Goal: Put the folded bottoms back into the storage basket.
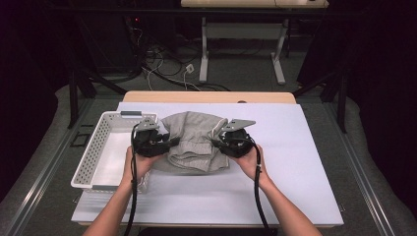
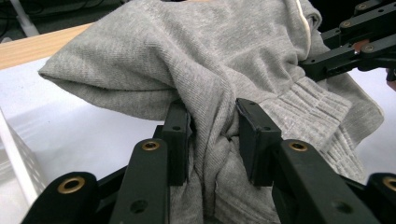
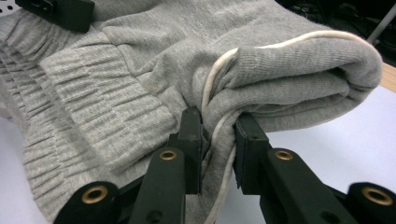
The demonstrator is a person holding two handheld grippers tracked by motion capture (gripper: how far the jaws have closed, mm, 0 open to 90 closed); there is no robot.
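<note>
A grey garment (image 1: 195, 140) lay bunched on the white desk (image 1: 295, 167), just beside a white basket (image 1: 98, 152). Its left side was pinched in the closed left gripper (image 2: 212, 135), and its right folded edge was clamped in the closed right gripper (image 3: 218, 140).

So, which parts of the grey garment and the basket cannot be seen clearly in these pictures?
- Grey garment: its type is unclear in the high view; bunched folds hide its shape.
- Its underside: hidden against the white sheet.
- Fabric inside the left claw and right claw: covered by the jaws in the gripper views.
- White basket: its near right corner is hidden by the left hand.
</note>
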